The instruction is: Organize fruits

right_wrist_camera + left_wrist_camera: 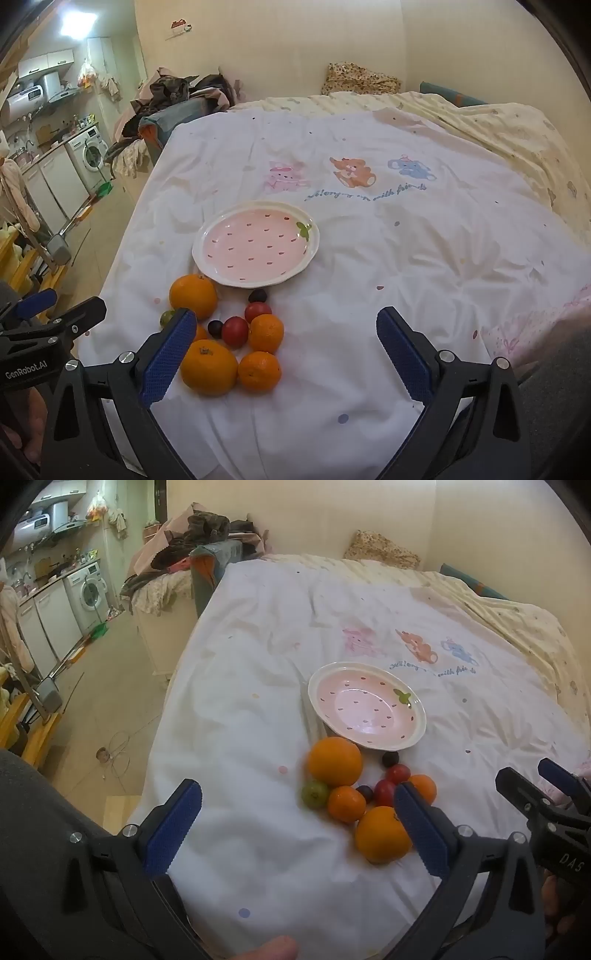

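The left hand-held gripper (297, 812) and the right hand-held gripper (286, 334) both stand wide open and hold nothing. Just ahead, on the bed's white sheet (406, 258), lies the fruit pile (229, 332) of oranges, red tomatoes and dark plums. Beyond it, touching the biggest orange (335, 761), sits the empty pink plate (369, 705).

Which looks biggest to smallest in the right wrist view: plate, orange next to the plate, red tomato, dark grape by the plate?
1. plate
2. orange
3. red tomato
4. dark grape
All sit at similar depth, so the order looks reliable.
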Tool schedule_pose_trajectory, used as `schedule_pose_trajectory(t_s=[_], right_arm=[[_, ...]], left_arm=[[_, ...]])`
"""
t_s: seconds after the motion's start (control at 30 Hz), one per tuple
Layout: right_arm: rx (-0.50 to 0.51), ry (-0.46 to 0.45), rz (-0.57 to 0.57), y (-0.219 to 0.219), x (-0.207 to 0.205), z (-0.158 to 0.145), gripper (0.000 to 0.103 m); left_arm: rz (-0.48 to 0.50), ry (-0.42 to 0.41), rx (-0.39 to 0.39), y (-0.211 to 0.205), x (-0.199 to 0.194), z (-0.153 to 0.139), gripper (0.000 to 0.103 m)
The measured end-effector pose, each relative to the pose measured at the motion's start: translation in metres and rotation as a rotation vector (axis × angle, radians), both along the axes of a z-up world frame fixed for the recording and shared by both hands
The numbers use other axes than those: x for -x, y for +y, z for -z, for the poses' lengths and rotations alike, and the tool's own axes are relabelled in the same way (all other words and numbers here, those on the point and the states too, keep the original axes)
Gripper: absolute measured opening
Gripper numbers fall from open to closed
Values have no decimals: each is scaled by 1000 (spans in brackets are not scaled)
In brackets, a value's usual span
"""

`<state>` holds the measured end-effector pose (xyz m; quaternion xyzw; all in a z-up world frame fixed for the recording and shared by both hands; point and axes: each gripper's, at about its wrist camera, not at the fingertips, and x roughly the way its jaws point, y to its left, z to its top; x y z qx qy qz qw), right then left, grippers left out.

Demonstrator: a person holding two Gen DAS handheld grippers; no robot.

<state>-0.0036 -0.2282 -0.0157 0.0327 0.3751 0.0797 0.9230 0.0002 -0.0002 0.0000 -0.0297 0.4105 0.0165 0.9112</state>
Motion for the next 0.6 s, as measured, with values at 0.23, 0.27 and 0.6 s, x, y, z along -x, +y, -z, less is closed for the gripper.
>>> schedule_pose_trajectory(t_s=[0.23, 0.27, 0.6], right_arm=[[7, 7, -2, 0, 0, 0, 100], [7, 11, -3, -1, -1, 1, 100], [12, 6, 8, 0, 0, 0, 100]], left_arm=[[0, -6, 5, -2, 0, 0, 103], [0, -5, 4, -2, 0, 0, 103], [2, -4, 10, 0, 0, 0, 103]])
